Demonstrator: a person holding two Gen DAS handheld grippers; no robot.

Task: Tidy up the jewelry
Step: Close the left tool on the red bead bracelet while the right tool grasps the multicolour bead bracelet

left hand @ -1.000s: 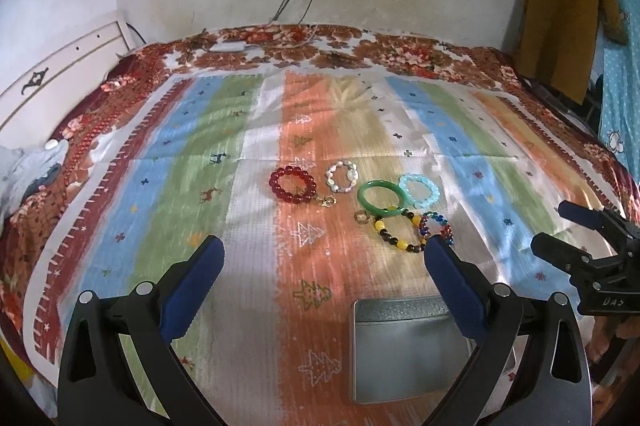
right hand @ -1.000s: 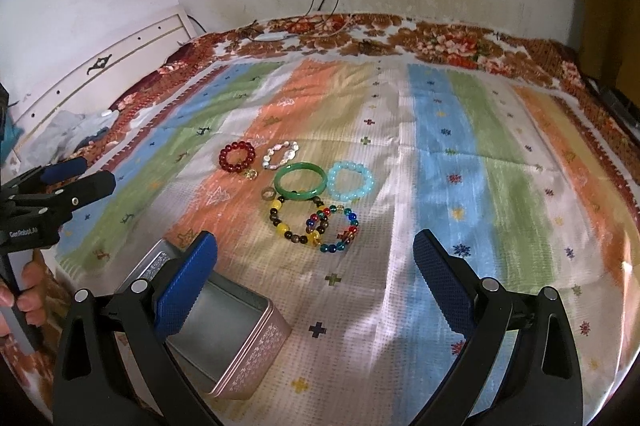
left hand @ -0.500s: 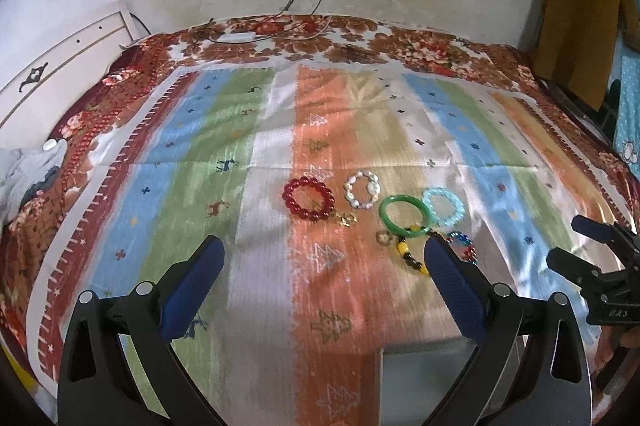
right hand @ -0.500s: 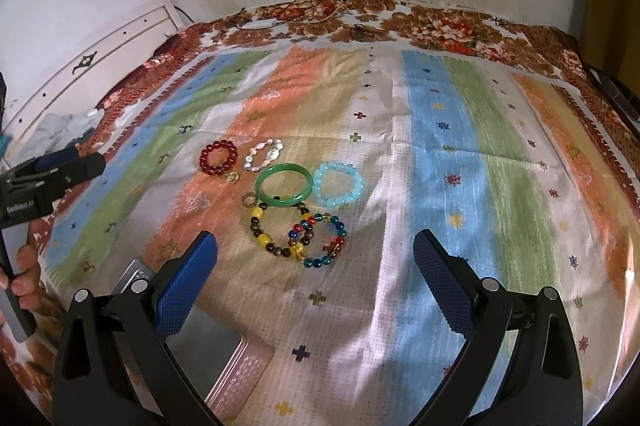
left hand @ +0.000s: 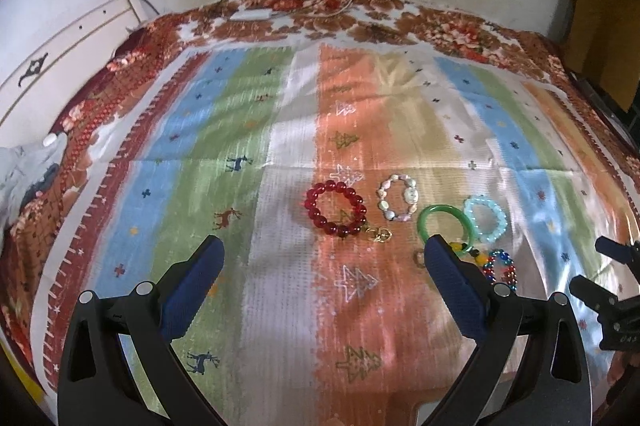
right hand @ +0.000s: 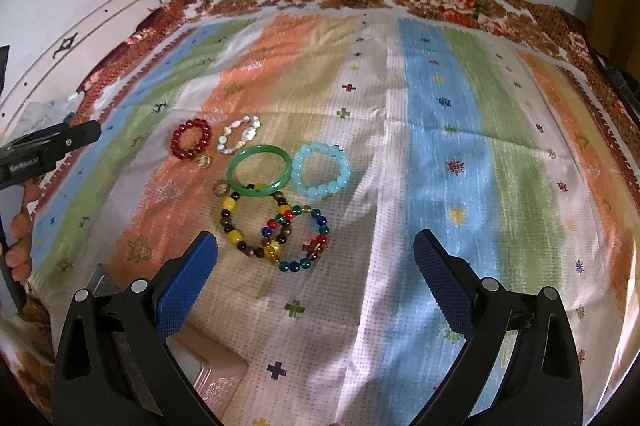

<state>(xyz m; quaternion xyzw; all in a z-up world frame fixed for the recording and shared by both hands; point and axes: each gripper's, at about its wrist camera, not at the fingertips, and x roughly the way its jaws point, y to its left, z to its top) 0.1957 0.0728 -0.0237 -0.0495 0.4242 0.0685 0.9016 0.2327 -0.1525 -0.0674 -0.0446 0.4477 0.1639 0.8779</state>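
The bracelets are clustered on the striped bedspread [right hand: 440,129], the multicoloured bead bracelet [right hand: 306,240] lying nearest, just ahead and slightly left of the right gripper [right hand: 314,266], whose jaws are spread wide and empty. The left gripper [left hand: 322,276], likewise agape, is aimed toward the red bead bracelet [left hand: 336,207], farther off.

1. The bed [right hand: 440,153] carries a striped spread with a floral border.
2. Near its middle lie a red bead bracelet [right hand: 191,144], a pale stone bracelet [right hand: 239,140], a green bangle [right hand: 259,176] and an aqua bead bracelet [right hand: 321,176].
3. Toward the near edge lie a yellow-and-brown bead bracelet [right hand: 253,226] overlapping a multicoloured bead bracelet [right hand: 301,239].
4. A metal tin [right hand: 208,370] sits at the near edge.
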